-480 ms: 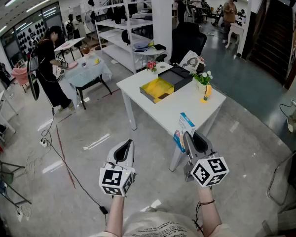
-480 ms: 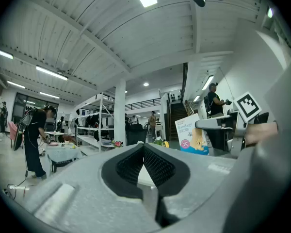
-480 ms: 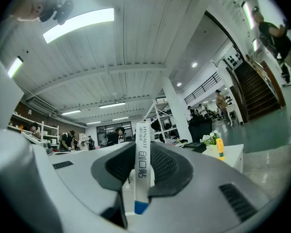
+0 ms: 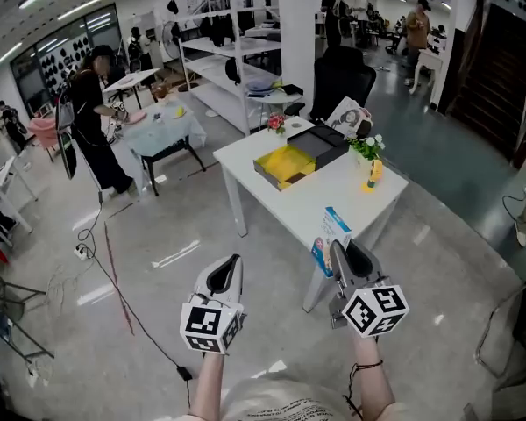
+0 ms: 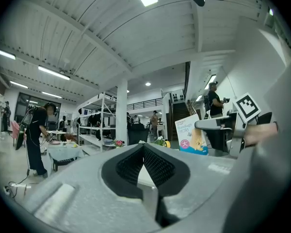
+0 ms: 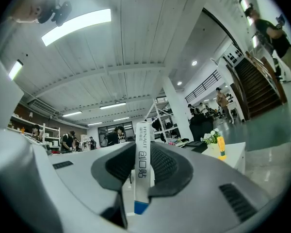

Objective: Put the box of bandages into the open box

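Observation:
In the head view my right gripper [image 4: 337, 251] is shut on the box of bandages [image 4: 330, 233], a white and blue carton held upright in the air before the near corner of the white table [image 4: 333, 191]. The right gripper view shows the carton's narrow edge [image 6: 142, 161] clamped between the dark pads. On the table's far part lies the open box [image 4: 283, 165] with a yellow inside and its black lid [image 4: 320, 143] beside it. My left gripper [image 4: 231, 264] hovers to the left over the floor, shut and empty. In the left gripper view the pads [image 5: 131, 166] meet at their tips.
A vase of flowers [image 4: 365, 147], a yellow bottle [image 4: 374, 172] and a small flower pot [image 4: 275, 123] stand on the table. A black chair [image 4: 342, 73] and white shelving [image 4: 237, 51] are behind it. A person [image 4: 92, 112] works at a table far left. Cables [image 4: 114, 270] cross the floor.
Both grippers sit slightly lower in the head view and the table has shifted a little. The carton stays in the right gripper; the left stays shut.

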